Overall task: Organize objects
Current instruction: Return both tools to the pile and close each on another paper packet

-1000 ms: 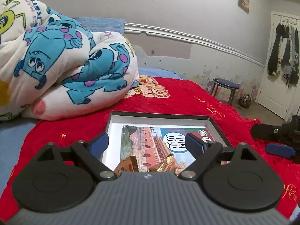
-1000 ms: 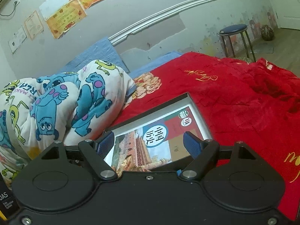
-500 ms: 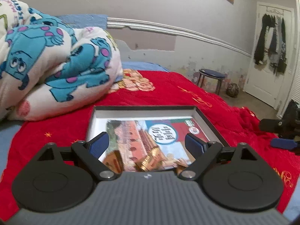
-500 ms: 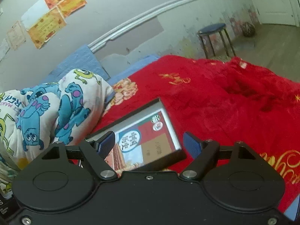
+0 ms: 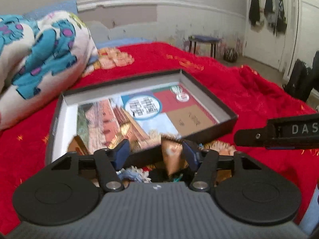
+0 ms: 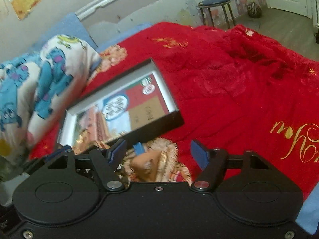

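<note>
Closing on a heap of small items just in front of the tray's near wall, both grippers are now set lower and nearer the tray than a second ago, when only the tray's inside filled the gap between each pair of fingers.

Item: shallow black tray [image 5: 211,101], white-lined, lying on a red blanket [image 5: 249,87]. Its long axis is seen running from the patterned quilt [image 5: 45,55] at its left end across towards the open blanket on the right. A printed booklet [image 5: 151,115] lies flat on the tray floor, its long side along the tray's, its round emblem towards the far wall.

Item: fringed tan piece [image 6: 157,159], outside the tray, touching or just beside the near wall; blur prevents closer naming.

Left gripper [image 5: 156,152]: jaws closing, a tan wedge-shaped object [image 5: 171,155] between them against the right pad; firm pressure cannot be confirmed.

Right gripper [image 6: 159,153]: jaws closing, the fringed piece between them, the right pad clearly clear of it.

Judgement: the shift from tray to heap suggests that picking is beginning; nothing is judged to be lifted yet.
</note>
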Motion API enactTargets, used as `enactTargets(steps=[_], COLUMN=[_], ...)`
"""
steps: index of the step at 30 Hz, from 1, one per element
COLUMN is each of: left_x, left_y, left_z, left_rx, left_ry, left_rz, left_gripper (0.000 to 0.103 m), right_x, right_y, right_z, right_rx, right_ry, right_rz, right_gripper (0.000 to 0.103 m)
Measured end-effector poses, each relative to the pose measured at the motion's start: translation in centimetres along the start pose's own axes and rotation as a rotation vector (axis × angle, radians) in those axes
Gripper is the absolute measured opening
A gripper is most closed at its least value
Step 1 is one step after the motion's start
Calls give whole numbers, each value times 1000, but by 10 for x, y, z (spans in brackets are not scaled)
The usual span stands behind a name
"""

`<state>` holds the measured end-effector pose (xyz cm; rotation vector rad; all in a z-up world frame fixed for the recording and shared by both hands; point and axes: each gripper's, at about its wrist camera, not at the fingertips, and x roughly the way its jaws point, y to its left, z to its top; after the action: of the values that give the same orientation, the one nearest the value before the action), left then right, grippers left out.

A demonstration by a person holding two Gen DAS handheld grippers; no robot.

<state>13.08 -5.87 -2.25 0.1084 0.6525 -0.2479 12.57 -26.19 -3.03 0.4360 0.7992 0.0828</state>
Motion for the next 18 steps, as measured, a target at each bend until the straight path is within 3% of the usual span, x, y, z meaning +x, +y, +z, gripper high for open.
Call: enactTargets(steps=[3,10,12,14,18], left_x=[3,12,17,24,25], left_y=[1,-13,-15,-15,-17], left_z=[-3,-7,-7,-7,-10], left_rx=[-33,26,31,29,46], left_ry=[24,54,57,72,78], left_rz=[-36,-63,-55,-53,-48], left_gripper=[67,64,59,44,41], right_x=[9,20,22,24,31], right_y=[-4,-9,-9,-8,-7], right_z=[0,-3,-4,-5,-7], right_rx=[45,77,86,93,103], right_ry=[42,84,94,105,121], right_rz=[45,40,48,57,59], right_gripper=[68,67,67,65,63])
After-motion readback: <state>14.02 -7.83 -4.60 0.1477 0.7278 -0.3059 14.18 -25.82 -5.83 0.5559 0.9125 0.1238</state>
